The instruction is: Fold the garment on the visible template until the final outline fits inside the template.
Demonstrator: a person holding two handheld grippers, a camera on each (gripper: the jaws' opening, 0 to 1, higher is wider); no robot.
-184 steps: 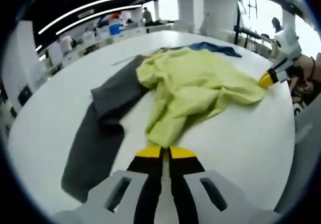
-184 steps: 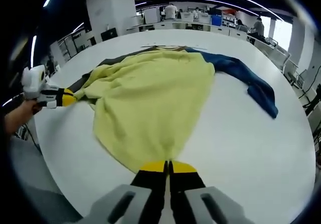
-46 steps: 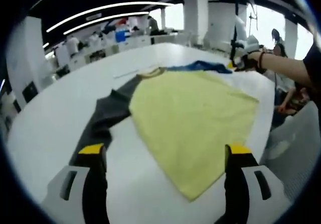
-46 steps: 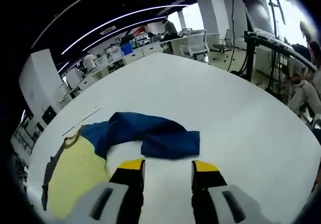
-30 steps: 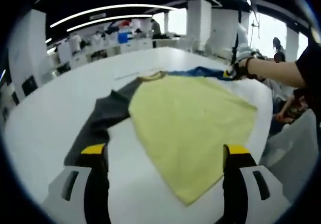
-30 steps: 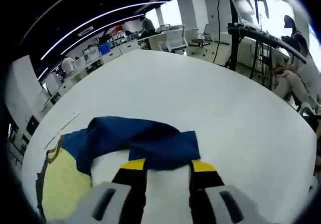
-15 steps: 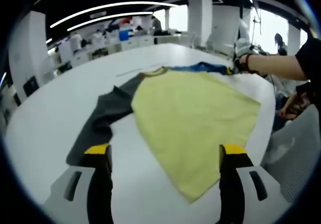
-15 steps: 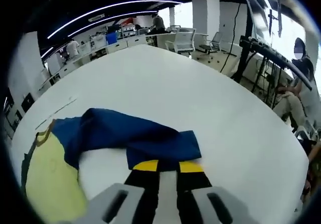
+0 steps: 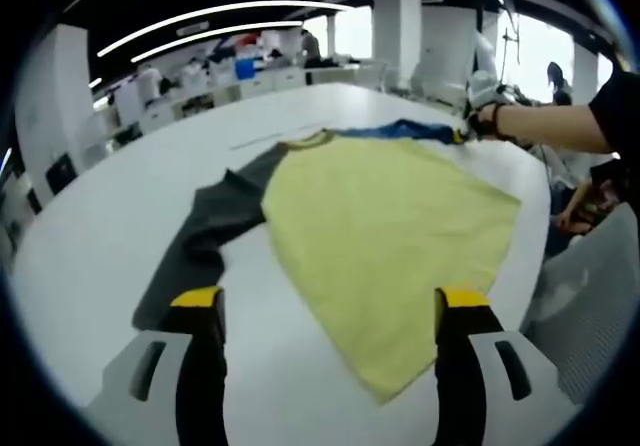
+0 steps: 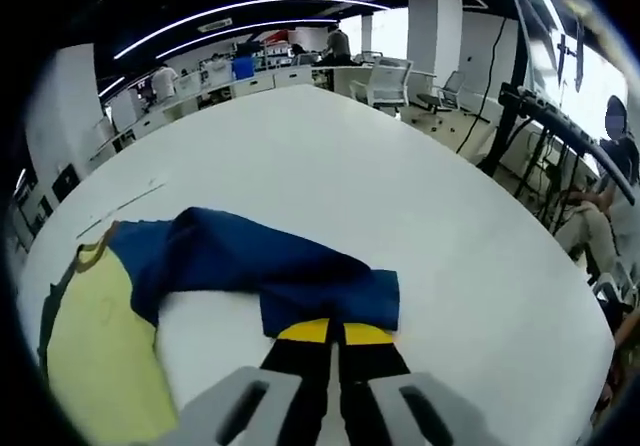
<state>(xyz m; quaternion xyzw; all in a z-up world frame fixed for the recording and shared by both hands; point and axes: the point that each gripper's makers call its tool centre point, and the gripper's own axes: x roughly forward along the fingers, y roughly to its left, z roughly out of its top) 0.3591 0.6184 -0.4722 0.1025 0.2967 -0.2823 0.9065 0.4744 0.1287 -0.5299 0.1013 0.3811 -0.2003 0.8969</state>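
Note:
The garment lies spread flat on the white table [image 9: 90,216]. It has a yellow body [image 9: 390,226], a grey sleeve [image 9: 205,236] and a blue sleeve [image 9: 400,129]. My left gripper [image 9: 330,304] is open wide over the table just short of the yellow hem, holding nothing. In the right gripper view the blue sleeve [image 10: 260,261] lies bunched, and my right gripper [image 10: 335,332] is shut on the edge of its cuff. The yellow body [image 10: 95,351] and collar [image 10: 88,256] lie to the left there. The left gripper view also has the right gripper [image 9: 478,94], in a hand, at the sleeve's far end.
A thin straight line [image 10: 125,209] marks the table beyond the collar. The table's edge [image 10: 560,296] curves round on the right, with a black stand [image 10: 545,111] and office chairs [image 10: 385,81] past it. Desks and people stand far behind.
My right gripper's jaws have closed together on the blue sleeve's cuff. The left gripper stays open and has barely moved.

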